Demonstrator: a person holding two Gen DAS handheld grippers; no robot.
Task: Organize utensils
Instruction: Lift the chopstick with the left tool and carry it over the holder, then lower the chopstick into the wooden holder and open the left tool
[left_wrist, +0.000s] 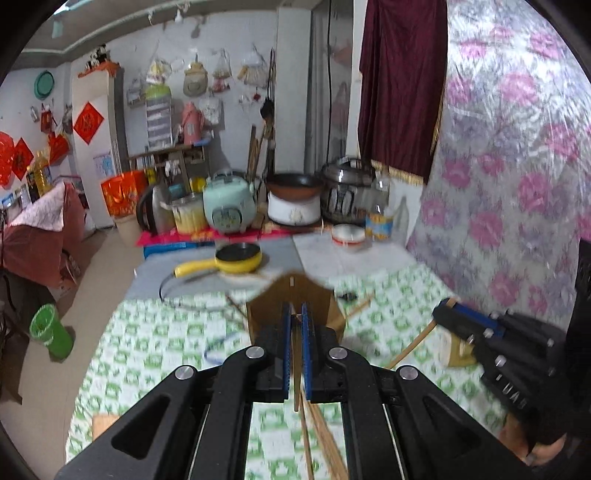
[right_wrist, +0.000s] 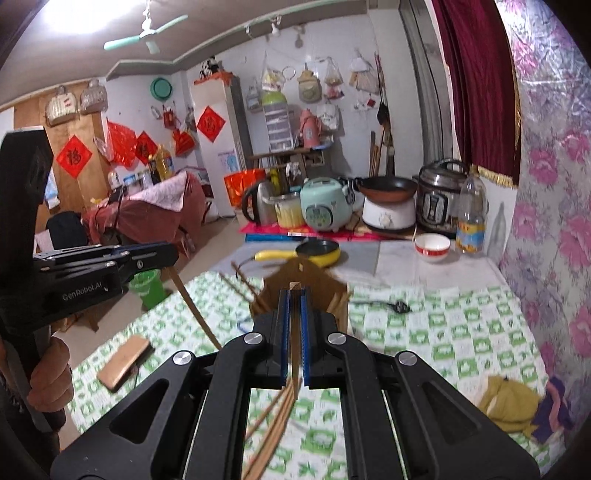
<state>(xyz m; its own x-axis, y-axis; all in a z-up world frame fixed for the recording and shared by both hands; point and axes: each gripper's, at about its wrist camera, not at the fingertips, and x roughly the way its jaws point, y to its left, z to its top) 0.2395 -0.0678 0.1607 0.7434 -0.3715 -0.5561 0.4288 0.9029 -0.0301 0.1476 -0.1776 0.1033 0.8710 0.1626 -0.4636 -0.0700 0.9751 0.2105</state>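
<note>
A brown wooden utensil holder (left_wrist: 291, 306) (right_wrist: 301, 286) stands on the green-checked tablecloth, with several chopsticks (right_wrist: 243, 286) leaning in it. My left gripper (left_wrist: 294, 308) is shut on a wooden chopstick (left_wrist: 296, 369) and points at the holder; it also shows at the left of the right wrist view (right_wrist: 162, 253). My right gripper (right_wrist: 293, 293) is shut on another wooden chopstick (right_wrist: 294, 339), just in front of the holder; it shows at the right of the left wrist view (left_wrist: 448, 306). Loose chopsticks (right_wrist: 273, 432) lie on the cloth under the grippers.
A yellow pan (right_wrist: 317, 253) with a black cord, a red-rimmed bowl (right_wrist: 432, 247), a bottle (right_wrist: 471, 218) and cookers stand behind the holder. A plug (right_wrist: 400, 305), a brown wallet (right_wrist: 123, 360) and yellow and purple cloths (right_wrist: 513, 404) lie on the tablecloth. A floral wall covering is on the right.
</note>
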